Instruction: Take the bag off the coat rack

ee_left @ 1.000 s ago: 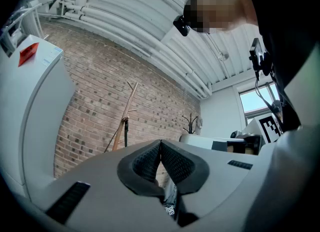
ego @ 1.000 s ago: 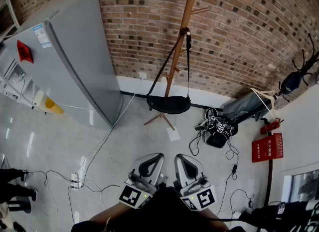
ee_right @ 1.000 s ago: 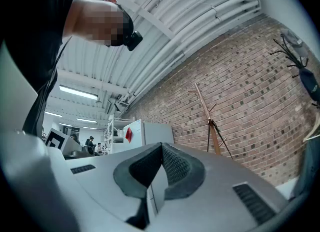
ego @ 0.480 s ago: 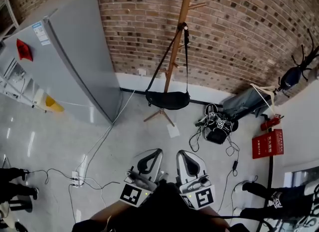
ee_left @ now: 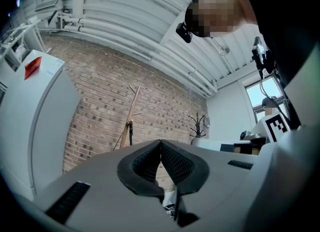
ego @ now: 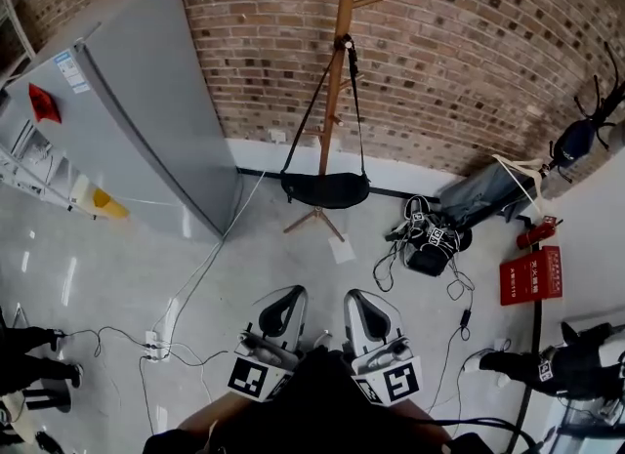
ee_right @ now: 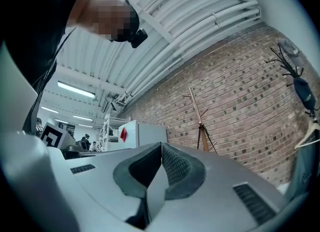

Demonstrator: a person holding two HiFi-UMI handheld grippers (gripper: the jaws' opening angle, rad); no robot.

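A black bag [ego: 325,189] hangs by its long strap [ego: 353,101] from a peg of the wooden coat rack [ego: 333,81], which stands against the brick wall. The rack also appears far off in both gripper views, as the coat rack [ee_left: 129,121] and the coat rack [ee_right: 198,123]. My left gripper [ego: 278,308] and right gripper [ego: 365,307] are held side by side low in the head view, well short of the rack. Both point up and forward with jaws shut and nothing between them, as the left gripper [ee_left: 160,144] and right gripper [ee_right: 161,147] show.
A grey fridge [ego: 127,120] stands left of the rack. Cables and a power strip [ego: 154,345] trail over the floor at the left. A black bundle of gear [ego: 428,245], a grey bag [ego: 483,198] and a red sign [ego: 532,278] lie right of the rack. A person's legs [ego: 29,369] show at the far left.
The view has shifted: the coat rack and bag now sit a little further left and higher. Both grippers stay low and shut. A person's foot has come into view at the lower right.
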